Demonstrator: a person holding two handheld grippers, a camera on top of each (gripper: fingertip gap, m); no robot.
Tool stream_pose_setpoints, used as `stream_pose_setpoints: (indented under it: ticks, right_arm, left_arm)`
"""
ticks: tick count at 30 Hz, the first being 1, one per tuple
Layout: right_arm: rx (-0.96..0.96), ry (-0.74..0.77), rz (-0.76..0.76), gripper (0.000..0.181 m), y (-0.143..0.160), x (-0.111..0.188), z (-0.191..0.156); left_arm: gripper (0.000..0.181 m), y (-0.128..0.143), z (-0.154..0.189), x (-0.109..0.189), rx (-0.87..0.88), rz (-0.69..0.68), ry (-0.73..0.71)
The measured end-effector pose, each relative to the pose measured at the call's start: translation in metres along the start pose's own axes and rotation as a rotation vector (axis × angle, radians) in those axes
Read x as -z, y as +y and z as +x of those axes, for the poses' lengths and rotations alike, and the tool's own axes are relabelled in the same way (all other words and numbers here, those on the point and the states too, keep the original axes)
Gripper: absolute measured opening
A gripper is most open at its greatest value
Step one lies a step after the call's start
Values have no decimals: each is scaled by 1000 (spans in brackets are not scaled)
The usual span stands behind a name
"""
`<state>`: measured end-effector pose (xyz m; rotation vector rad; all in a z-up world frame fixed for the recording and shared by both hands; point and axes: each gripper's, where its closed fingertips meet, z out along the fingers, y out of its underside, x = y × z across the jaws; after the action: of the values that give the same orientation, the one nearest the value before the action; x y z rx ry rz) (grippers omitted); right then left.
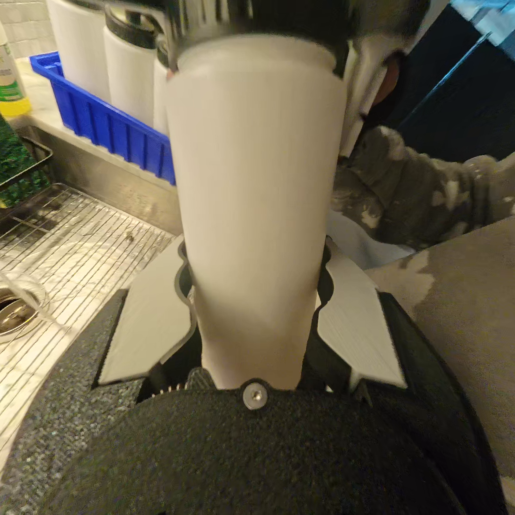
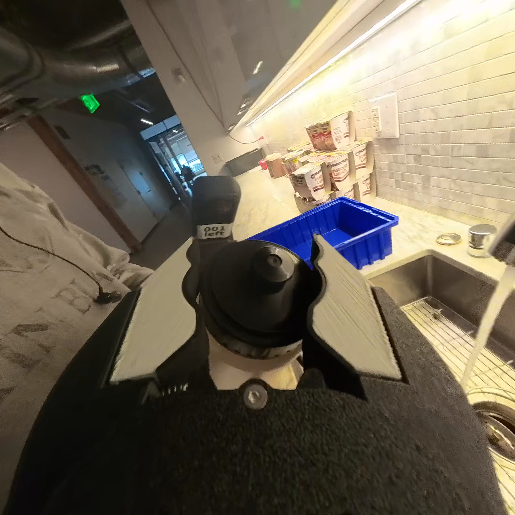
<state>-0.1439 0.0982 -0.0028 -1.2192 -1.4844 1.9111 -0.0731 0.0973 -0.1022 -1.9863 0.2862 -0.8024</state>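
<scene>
A white bottle lies along my left gripper, which is shut on its lower body above the sink. Its black cap with a spout faces the right wrist camera. My right gripper is shut around that cap, one finger on each side, with the white bottle neck showing below. In the left wrist view the right gripper is a blurred dark mass over the bottle's top. The left gripper's black handle stands just behind the cap.
A blue bin holding white bottles stands on the counter behind the sink. Another blue bin is empty, with stacked noodle cups behind. Tap water runs onto the wire rack near the drain. A person's sleeve is at the right.
</scene>
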Motion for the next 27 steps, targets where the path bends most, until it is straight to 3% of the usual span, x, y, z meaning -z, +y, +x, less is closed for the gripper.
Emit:
stream_pose_setpoints:
  ticks: [6,7,8,11,13,16,20,21,24,27]
  right_arm:
    - [-13,-44,61,77,-3,-5,-10]
    - [-20,-68,80,67,-6,-4,-13]
    - [-26,-97,117,1,-12,0,-17]
    - [5,-92,84,0,-8,1,-15]
    - [1,-94,99,12,-12,2,-16]
    - [-6,-55,84,45,-14,5,-11]
    - [76,56,-47,97,-4,10,-6]
    - [87,79,-100,99,5,13,-5]
    - [72,136,-245,89,47,29,5]
    - [-35,112,-296,82,82,45,3]
  left_arm:
    - [96,-9,9,-4,-9,20,71]
    - [97,-6,9,-7,-7,7,73]
    - [108,-3,7,-10,-1,-11,68]
    - [140,-3,14,-12,-22,29,93]
    - [140,-3,17,-14,-22,53,107]
    - [140,-1,11,-15,-21,42,74]
    - [173,1,-4,-8,4,14,12]
    - [181,0,-7,-5,14,17,5]
    - [180,-5,-15,7,21,40,-20]
    - [179,-11,-20,19,41,80,-32]
